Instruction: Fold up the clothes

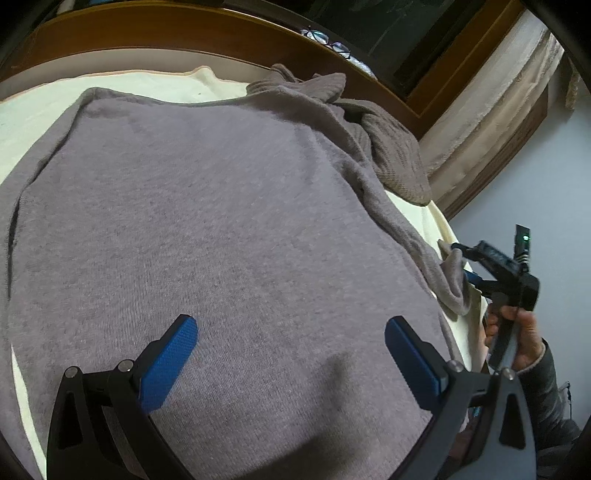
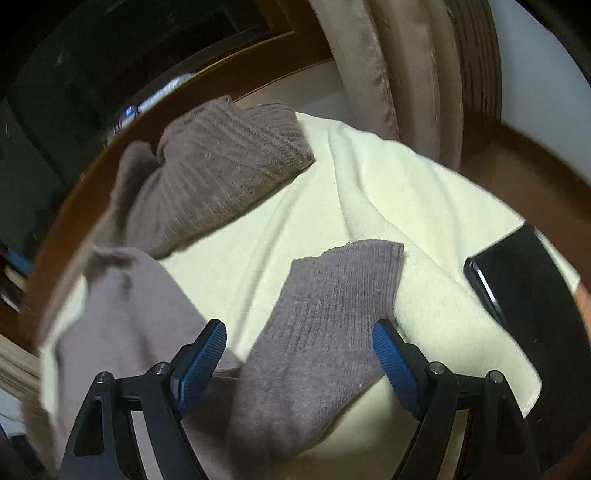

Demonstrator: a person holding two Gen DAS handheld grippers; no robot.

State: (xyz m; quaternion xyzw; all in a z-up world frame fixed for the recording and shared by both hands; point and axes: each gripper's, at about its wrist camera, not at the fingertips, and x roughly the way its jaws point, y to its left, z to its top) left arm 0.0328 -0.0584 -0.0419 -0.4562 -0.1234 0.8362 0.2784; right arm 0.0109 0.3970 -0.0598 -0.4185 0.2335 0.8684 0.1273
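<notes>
A mauve-grey knitted sweater [image 1: 221,229] lies spread flat over a cream towel [image 1: 155,83] on a wooden surface [image 1: 147,33], filling most of the left wrist view. Its ribbed collar [image 1: 317,86] is bunched at the far right, and one sleeve runs down the right edge to a ribbed cuff [image 2: 332,295] that rests on the cream towel at the near right.

The left tool [image 1: 291,365] hovers over the near part of the sweater's body, its blue pads wide apart and gripping nothing. The right tool [image 2: 299,362] is also released: the cuff lies in the gap between its blue fingers [image 2: 201,363], and the pads do not press on it. A hand [image 1: 517,339] holding that tool's grip shows at the right of the left wrist view. A dark phone-like slab [image 2: 524,295] lies on the towel to the far right of the cuff.

The knit looks soft, light and limp. It will likely sag and stretch when lifted, and drag on the fuzzy towel rather than slide. The ribbed cuff is the thicker, firmer part, so it seems the best place to pinch. Taking it across the ribbing, a little back from the edge, should give both layers to the pads. A single thin layer might slip out or pull the sleeve out of shape.
</notes>
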